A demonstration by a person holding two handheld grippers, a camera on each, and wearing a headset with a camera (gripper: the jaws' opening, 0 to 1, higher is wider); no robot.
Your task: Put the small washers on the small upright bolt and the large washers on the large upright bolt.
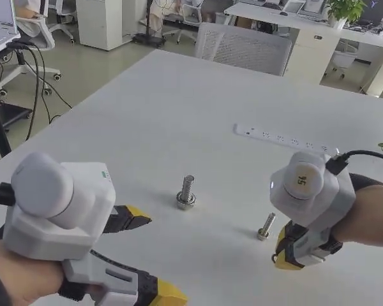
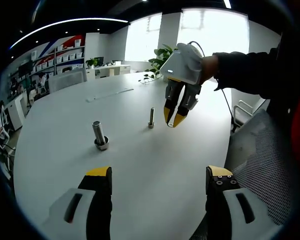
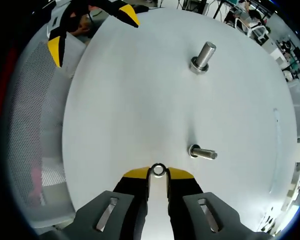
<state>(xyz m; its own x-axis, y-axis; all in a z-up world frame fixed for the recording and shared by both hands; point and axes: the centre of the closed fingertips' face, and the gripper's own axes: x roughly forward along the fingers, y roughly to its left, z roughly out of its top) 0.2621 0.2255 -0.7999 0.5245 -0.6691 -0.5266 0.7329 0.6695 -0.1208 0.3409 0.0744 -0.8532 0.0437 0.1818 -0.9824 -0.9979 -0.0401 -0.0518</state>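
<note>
While my right gripper clamps a small washer between its yellow tips, it hangs just beside the small upright bolt on the white table. My left gripper is released, its jaws spread wide over the near side of the table. The large upright bolt stands between the two grippers, apart from both. A white power strip lies farther back, beyond the bolts.

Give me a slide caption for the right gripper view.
Right claw pinching a washer near the small bolt, large bolt beyond.
</note>
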